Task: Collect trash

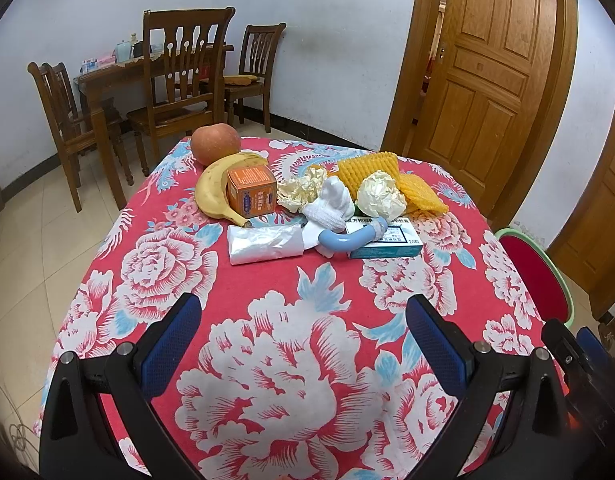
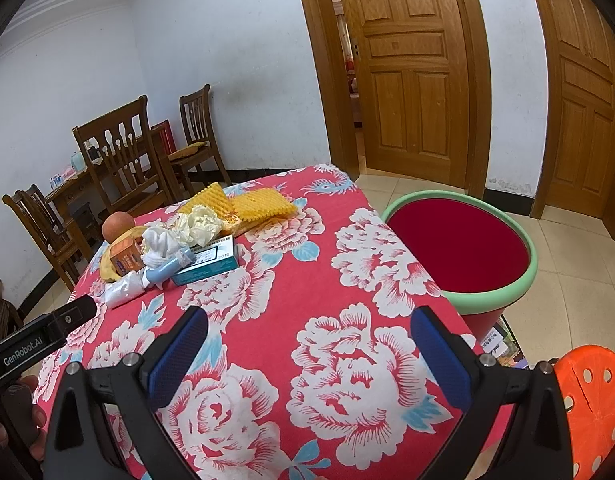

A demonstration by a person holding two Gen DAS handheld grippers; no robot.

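White walls, two wooden doors point(image 2: 411, 68) and a dark dining set with chairs point(image 1: 179, 76) frame a table covered by a red floral cloth point(image 1: 267, 320). All the things sit in a cluster toward the table's far edge. At the far left corner lies an apple point(image 1: 215, 143), with a banana point(image 1: 211, 192) curving in front of it and a small orange box point(image 1: 252, 190) resting against the banana. Toward the near side of that box lies a crumpled clear plastic bag point(image 1: 265, 243). Mid-cluster are two crumpled balls of cream paper point(image 1: 299, 192) point(image 1: 381, 196), a white foam net point(image 1: 331, 202) between them, and yellow foam fruit netting point(image 1: 369, 168) behind, nearest the far right corner. A pale blue curved tube point(image 1: 349, 240) leans on a flat blue-and-white carton point(image 1: 385, 240) on the near side of the pile.

Beside the table's right edge stands a red bin with a green rim point(image 2: 459, 248), its opening upward; an orange perforated stool point(image 2: 595, 400) sits nearer the camera.

Both grippers hover over the near part of the table, well apart from the pile. The left gripper point(image 1: 303, 312) has its blue-padded fingers spread wide with nothing between them. The right gripper point(image 2: 311, 328) is likewise spread and empty.
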